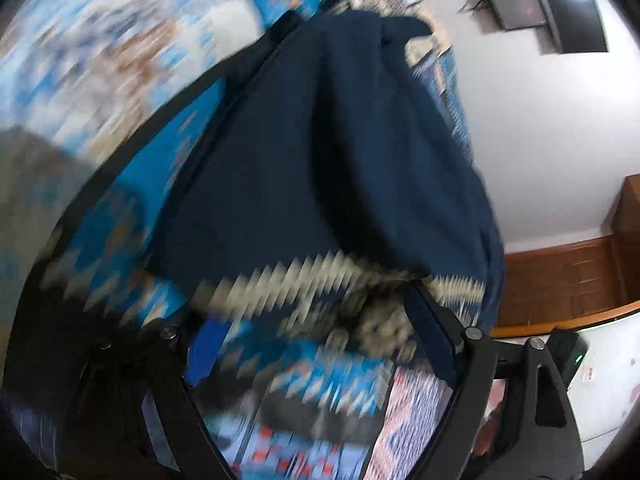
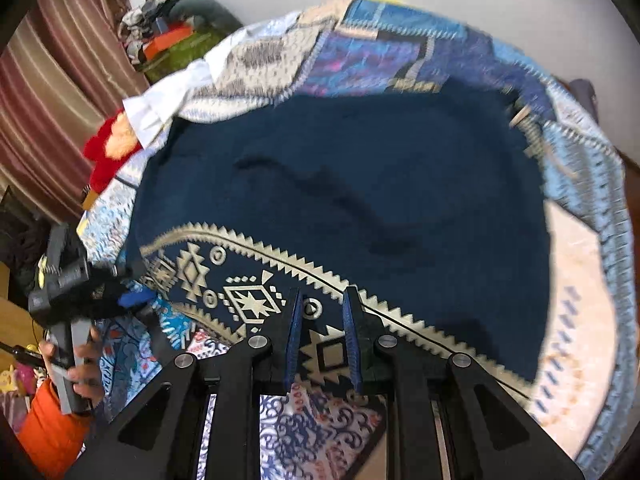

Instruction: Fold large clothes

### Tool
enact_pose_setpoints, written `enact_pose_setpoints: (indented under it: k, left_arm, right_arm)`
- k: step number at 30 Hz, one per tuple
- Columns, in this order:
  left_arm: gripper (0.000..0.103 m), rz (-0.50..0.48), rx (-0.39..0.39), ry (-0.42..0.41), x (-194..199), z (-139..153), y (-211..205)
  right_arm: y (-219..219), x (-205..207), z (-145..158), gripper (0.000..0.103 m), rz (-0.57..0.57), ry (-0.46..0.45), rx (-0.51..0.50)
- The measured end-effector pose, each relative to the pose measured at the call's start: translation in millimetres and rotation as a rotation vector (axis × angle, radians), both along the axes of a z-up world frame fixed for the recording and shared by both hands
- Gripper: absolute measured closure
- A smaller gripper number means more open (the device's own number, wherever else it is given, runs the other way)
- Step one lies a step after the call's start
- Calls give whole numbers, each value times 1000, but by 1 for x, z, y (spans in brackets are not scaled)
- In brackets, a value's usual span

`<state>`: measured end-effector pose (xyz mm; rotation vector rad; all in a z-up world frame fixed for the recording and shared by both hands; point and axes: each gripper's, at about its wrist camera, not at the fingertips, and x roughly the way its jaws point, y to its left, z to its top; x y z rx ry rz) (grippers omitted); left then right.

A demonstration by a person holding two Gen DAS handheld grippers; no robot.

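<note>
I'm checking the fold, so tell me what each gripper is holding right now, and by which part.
The right gripper pinches the navy garment by its patterned hem band. The left gripper appears open around the same band; blur hides whether it grips.

i see one large garment (image 2: 340,184), dark navy, with a cream band of zigzag teeth and geometric star and diamond motifs along its near hem (image 2: 248,300). from the right wrist view it lies spread mostly flat over a patterned blue and white bedcover, a long shallow wrinkle running across its middle. from the left wrist view, blurred, the garment (image 1: 320,152) appears bunched and raised, its zigzag hem (image 1: 304,276) nearest the camera.
</note>
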<state>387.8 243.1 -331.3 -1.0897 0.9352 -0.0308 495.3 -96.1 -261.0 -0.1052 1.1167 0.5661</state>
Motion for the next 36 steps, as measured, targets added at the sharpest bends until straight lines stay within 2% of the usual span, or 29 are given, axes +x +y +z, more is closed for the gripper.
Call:
enact_pose_setpoints:
  k: [3,4,6,7,8,11,13,17,20,22,24,27,29,33,36]
  left_arm:
    - [24,23,51,-36,25,3,-2]
    - [29,36,73,-41,32,5,-2]
    - [45,75,113,-19,45,7,-3]
    - [61,96,130,1,50,7,-4]
    - [70,110,149,20,53,9,-4]
    - [83,124,219,14,52,27,-6]
    - [87,117,290,-11,47,48,-12]
    - [88,97,393,-63,27,90,-16]
    - [89,73,518,-57,11,113,-19]
    - [89,75,590,-40,1,118,-18]
    - [89,79,650,-14,-13,116,-16]
    - [89,83,698,24,-29,111,-13]
    - [89,87,737,41,-29,111,-17]
    - [90,73,826,26,-19,125,-31]
    - [90,44,915,-35,-8,152,-54]
  right_arm:
    - [-3,1,-7,87,9,0,26]
    - [-5,2,-7,87,12,4,43]
    - [-11,4,-7,87,18,29,72]
    - [-13,5,-8,87,19,46,83]
    - [-14,7,-7,87,19,64,91]
    - [-8,9,3,87,11,99,93]
    - [0,7,15,87,18,80,113]
    - [30,-4,38,87,60,43,174]
    - [64,-12,45,87,109,41,193]
    - [90,-17,38,87,140,49,159]
    - [119,-20,17,87,185,89,85]
    - [157,-19,-30,87,263,247,3]
    - [171,-20,-49,88,289,276,4]
    - [177,-21,-49,88,278,285,23]
    - [153,-14,-38,88,236,333,72]
